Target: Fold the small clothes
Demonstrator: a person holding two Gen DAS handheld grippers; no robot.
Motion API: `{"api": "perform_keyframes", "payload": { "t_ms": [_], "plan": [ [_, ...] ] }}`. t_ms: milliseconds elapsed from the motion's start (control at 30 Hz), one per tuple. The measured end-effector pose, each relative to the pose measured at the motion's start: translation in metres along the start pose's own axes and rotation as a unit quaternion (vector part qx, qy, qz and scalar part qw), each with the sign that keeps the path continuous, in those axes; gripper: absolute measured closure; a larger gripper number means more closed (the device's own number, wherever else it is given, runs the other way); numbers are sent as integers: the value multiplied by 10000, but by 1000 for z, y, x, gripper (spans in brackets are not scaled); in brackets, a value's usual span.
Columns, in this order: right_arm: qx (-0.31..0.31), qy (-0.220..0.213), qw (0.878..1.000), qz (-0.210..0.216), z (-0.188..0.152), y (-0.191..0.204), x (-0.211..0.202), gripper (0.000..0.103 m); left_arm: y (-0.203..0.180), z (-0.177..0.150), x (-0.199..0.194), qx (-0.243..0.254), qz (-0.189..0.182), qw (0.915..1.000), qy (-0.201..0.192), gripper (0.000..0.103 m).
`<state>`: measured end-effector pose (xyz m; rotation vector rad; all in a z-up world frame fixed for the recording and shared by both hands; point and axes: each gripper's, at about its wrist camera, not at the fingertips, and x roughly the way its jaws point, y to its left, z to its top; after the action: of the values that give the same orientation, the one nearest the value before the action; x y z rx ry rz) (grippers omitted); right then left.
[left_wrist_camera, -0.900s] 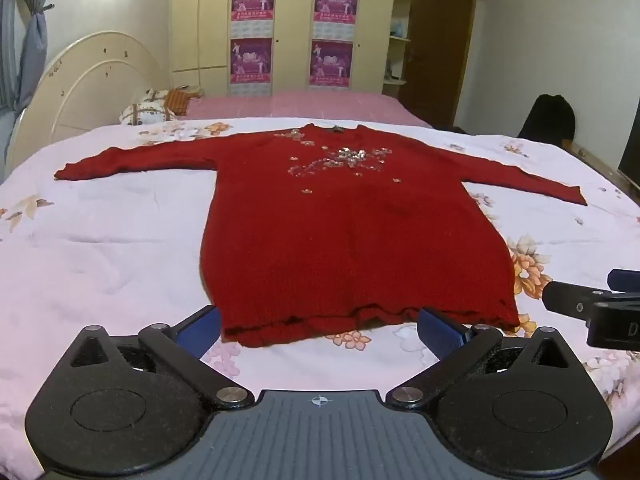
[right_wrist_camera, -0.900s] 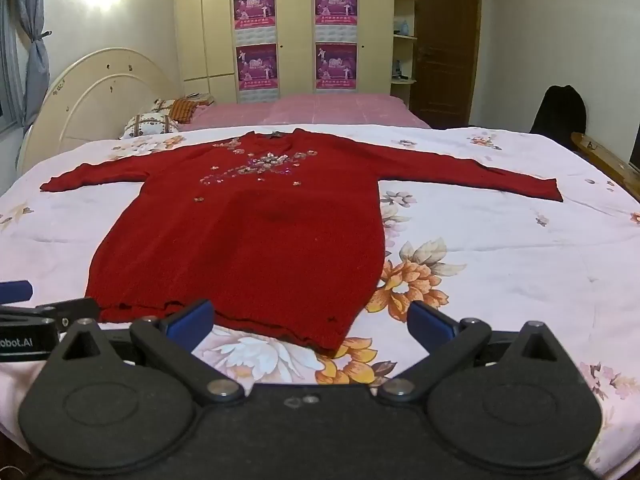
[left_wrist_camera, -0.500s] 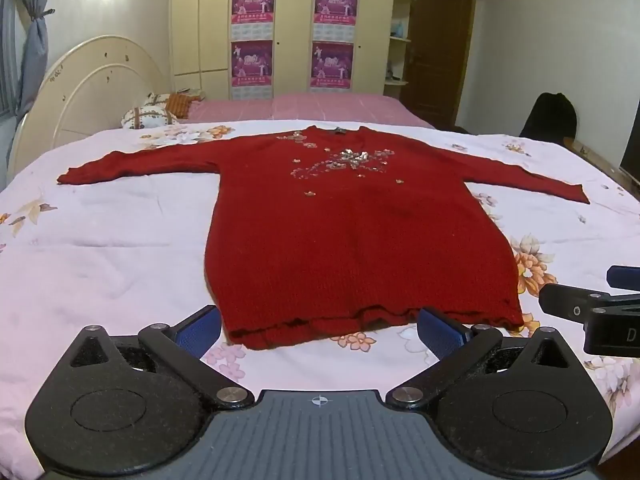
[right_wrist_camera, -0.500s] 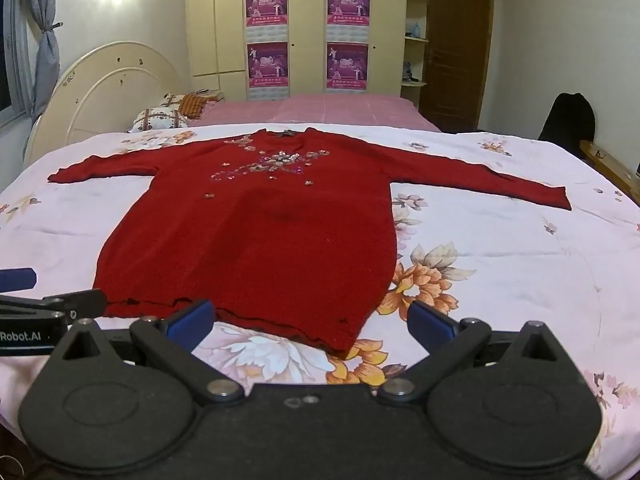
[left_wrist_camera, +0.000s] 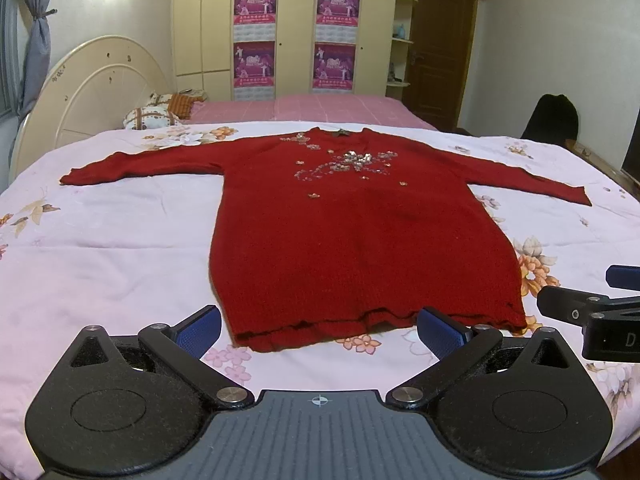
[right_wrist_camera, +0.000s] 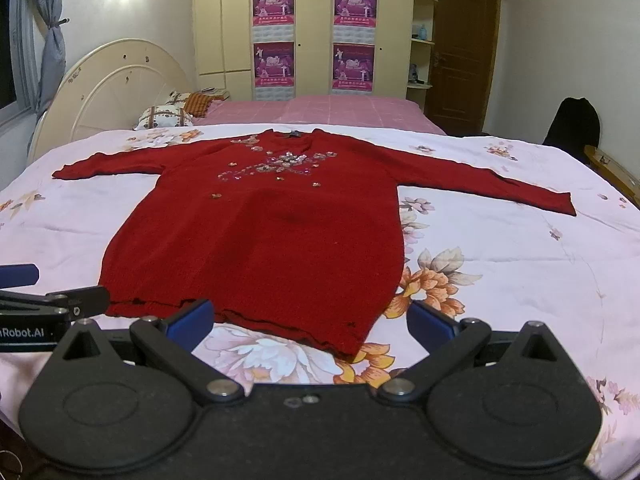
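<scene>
red sweater [right_wrist_camera: 272, 240] flat, floral bedsheet [right_wrist_camera: 500, 264]

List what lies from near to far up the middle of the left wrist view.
Left hand-held gripper, open → hem of the red knitted sweater → its sequin flower trim → pink checked bedspread → cream wardrobe with purple posters.

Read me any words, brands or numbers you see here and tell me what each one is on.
"Robot.AI", cut off at the picture's edge: on the left gripper body, seen from the right wrist.
"D", cut off: on the right gripper body, seen from the left wrist.
Wardrobe posters: print and calendar grids too small to read.
Red sweater: no text.
</scene>
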<state>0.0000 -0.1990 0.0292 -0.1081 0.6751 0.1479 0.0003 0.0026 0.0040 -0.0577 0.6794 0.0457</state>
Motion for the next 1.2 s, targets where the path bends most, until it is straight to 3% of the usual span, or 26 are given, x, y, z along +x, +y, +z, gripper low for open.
{"api": "perform_keyframes", "payload": {
  "t_ms": [1200],
  "plan": [
    [-90, -46, 9999, -23, 2, 3, 3, 1, 4, -1, 4, 7, 23, 10000, 18, 0]
  ]
}}
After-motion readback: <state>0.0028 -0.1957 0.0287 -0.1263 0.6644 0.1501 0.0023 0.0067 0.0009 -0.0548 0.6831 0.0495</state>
